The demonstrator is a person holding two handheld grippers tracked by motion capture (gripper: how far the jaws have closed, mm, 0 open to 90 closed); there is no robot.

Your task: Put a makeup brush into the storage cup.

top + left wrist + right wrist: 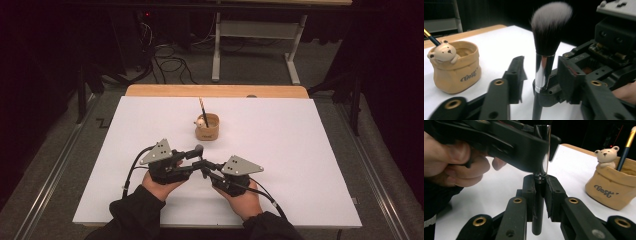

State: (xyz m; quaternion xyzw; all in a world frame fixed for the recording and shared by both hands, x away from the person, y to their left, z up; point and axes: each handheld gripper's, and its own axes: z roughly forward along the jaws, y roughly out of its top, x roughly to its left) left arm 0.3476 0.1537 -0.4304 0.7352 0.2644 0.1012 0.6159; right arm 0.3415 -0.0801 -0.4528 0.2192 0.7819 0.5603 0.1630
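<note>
Right tool [539, 192] clamped on the black handle of an upright makeup brush [547, 37], left tool [537, 75] spread apart around its silver ferrule, seemingly for a handover, the pouch-shaped holder [207, 127] at 12 o'clock on the tabletop [300, 160].

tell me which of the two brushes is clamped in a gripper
The fluffy makeup brush, upright with its black handle pinched between the right gripper's jaws. The other, a thin gold-and-dark brush, stands in the tan bear cup.

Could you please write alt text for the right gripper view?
The right hand-held gripper clamps a makeup brush upright by its black handle. The left hand-held gripper crosses above it, and a tan bear-trimmed pot stands on the white table.
</note>
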